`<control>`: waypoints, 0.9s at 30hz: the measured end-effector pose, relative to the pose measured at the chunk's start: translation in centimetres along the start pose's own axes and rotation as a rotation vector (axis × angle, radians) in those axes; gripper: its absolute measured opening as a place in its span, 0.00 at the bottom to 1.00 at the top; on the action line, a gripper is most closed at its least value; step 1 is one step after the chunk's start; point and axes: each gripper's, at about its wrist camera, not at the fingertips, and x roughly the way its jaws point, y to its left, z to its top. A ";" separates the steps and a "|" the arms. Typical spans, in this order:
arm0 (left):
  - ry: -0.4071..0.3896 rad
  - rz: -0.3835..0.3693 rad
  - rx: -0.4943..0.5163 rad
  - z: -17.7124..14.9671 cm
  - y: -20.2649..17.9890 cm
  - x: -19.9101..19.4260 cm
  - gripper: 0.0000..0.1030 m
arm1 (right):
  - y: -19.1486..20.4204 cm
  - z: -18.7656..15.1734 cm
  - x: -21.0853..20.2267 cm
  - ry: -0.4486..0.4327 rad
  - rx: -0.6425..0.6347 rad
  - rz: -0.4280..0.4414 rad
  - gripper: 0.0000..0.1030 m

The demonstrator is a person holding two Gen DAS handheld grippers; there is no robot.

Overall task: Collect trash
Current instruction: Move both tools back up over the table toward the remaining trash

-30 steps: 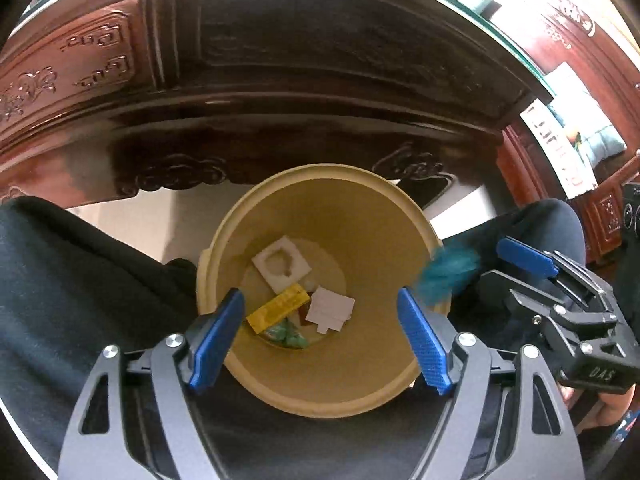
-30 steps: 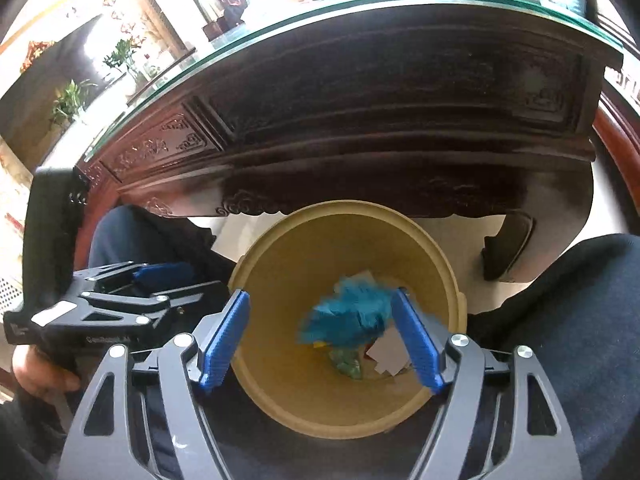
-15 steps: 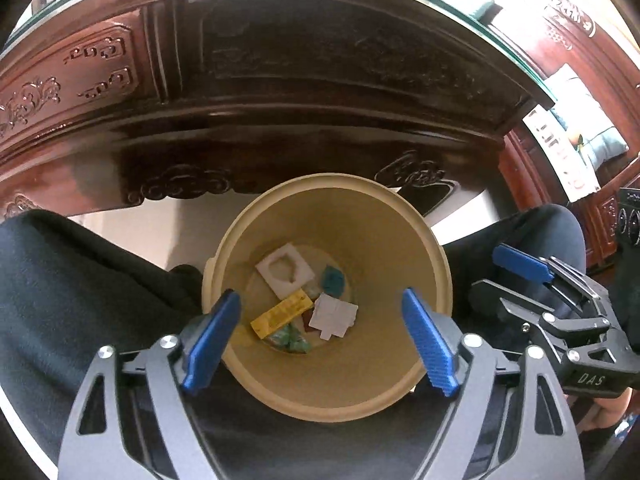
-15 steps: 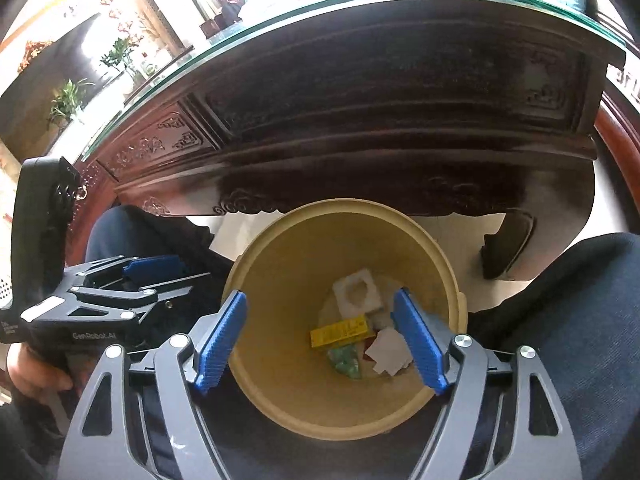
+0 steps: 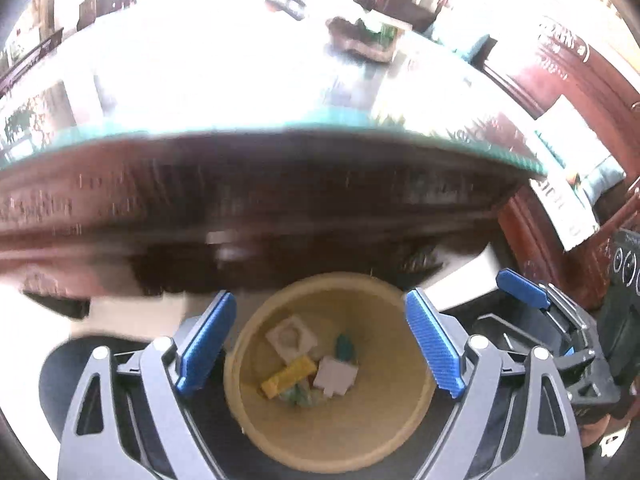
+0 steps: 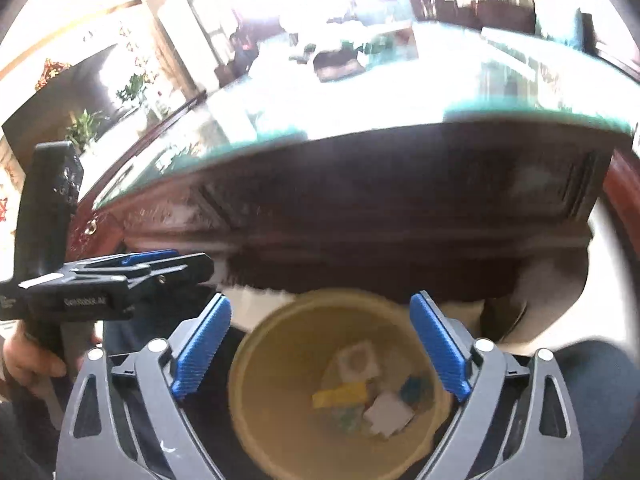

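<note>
Nearest, the left gripper [image 5: 320,344] and the right gripper [image 6: 320,348] were seen with jaws opening wide and nothing held between them. Below both, the tan wastebasket [image 5: 256,412] was set between the person's dark-clad legs. At its bottom the trash was gathered: a yellow wrapper [image 5: 288,376], white card pieces [image 5: 335,376] and a teal scrap [image 5: 345,348]. Farther off, a glass-topped carved wooden table [image 5: 280,184] was blurred.

Carved table front [image 5: 280,200] smeared by motion blur; bin [image 6: 280,420] rim cut off below; scraps [image 6: 372,400] blurred beyond naming.
</note>
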 end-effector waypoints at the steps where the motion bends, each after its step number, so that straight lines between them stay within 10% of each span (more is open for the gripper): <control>1: -0.013 0.000 0.005 0.9 -0.2 -0.2 0.86 | 0.1 0.6 -0.1 -0.016 -0.015 -0.012 0.90; 12: -0.144 -0.027 0.015 12.5 -3.4 -0.3 0.93 | -0.4 8.3 -0.4 -0.167 -0.142 -0.128 0.92; 27: -0.054 0.098 -0.081 22.7 -4.2 10.0 0.93 | -5.6 16.1 2.5 -0.230 -0.076 -0.057 0.92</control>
